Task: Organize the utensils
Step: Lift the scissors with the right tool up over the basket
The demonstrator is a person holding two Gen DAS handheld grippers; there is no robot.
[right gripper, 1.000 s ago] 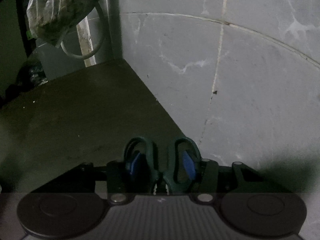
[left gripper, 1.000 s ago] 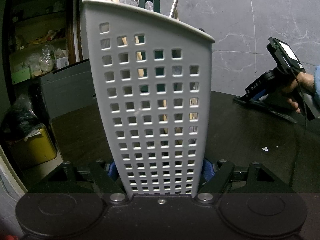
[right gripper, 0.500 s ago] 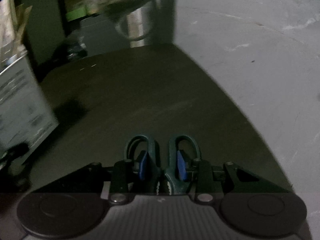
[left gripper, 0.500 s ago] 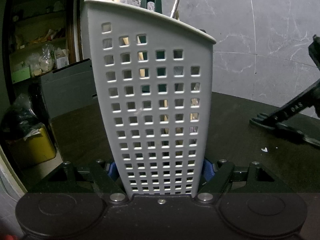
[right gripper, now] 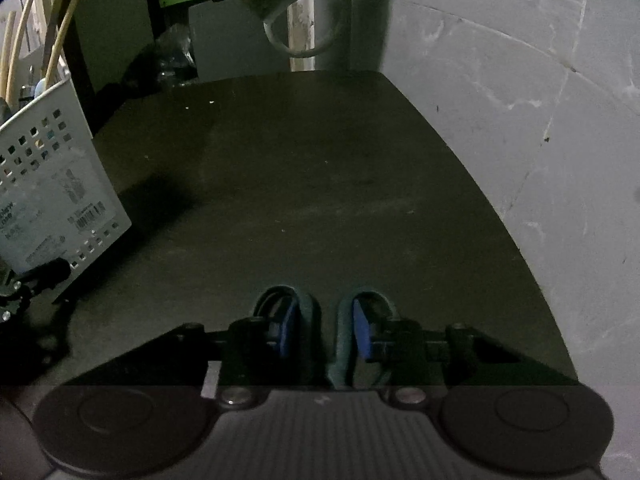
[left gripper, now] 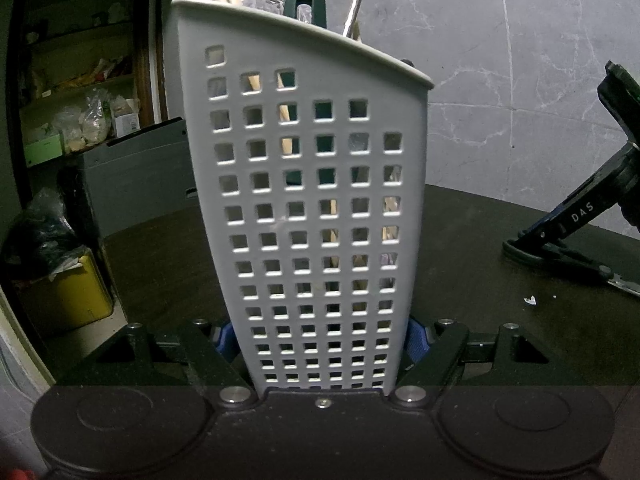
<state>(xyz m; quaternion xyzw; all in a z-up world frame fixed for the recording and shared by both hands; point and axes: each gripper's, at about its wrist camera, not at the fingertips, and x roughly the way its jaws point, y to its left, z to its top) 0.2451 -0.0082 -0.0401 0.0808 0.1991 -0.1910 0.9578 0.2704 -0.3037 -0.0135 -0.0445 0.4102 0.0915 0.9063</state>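
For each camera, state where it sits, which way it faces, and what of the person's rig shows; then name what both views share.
Left wrist: on the left gripper, looking along its fingers at the white perforated utensil basket they clamp; the right gripper shows at the right edge.
Right wrist: on the right gripper, angled down at the dark table towards the marbled wall; the green-handled scissors sit between its fingers, which have just been closing.
Shared: basket, table, scissors, wall.
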